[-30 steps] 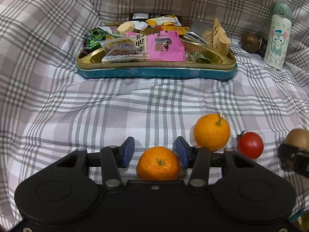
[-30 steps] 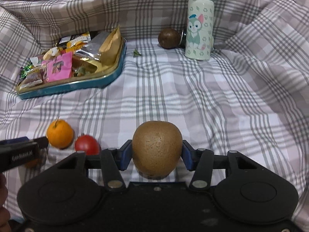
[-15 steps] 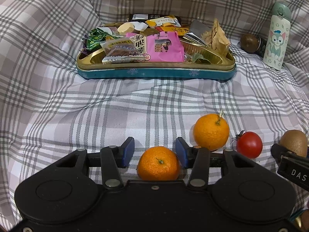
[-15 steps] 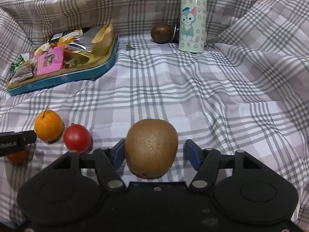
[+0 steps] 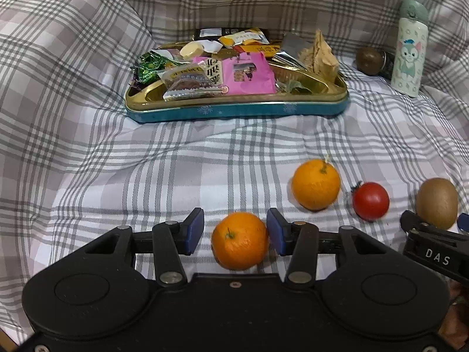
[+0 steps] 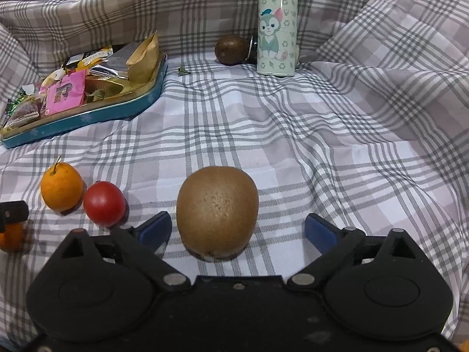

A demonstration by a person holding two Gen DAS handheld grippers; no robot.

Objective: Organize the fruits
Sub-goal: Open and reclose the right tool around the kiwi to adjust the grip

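Observation:
Four fruits lie in a row on the plaid cloth. A small orange (image 5: 239,240) sits between the blue pads of my left gripper (image 5: 236,231), which is open around it with gaps on both sides. To its right lie a stemmed orange (image 5: 316,183), a red tomato (image 5: 370,201) and a brown kiwi (image 5: 436,202). My right gripper (image 6: 239,231) is open wide, and the kiwi (image 6: 217,212) rests on the cloth between its pads, apart from both. The stemmed orange (image 6: 61,187) and tomato (image 6: 104,203) lie to its left.
A teal and gold tin tray (image 5: 234,108) of snack packets stands at the back. A cat-print bottle (image 5: 409,50) stands at the back right with another dark kiwi (image 5: 368,61) beside it. Cloth folds rise on all sides.
My right gripper has opened and let go of the kiwi, which now rests on the cloth right of the tomato. My left gripper stays open around the small orange.

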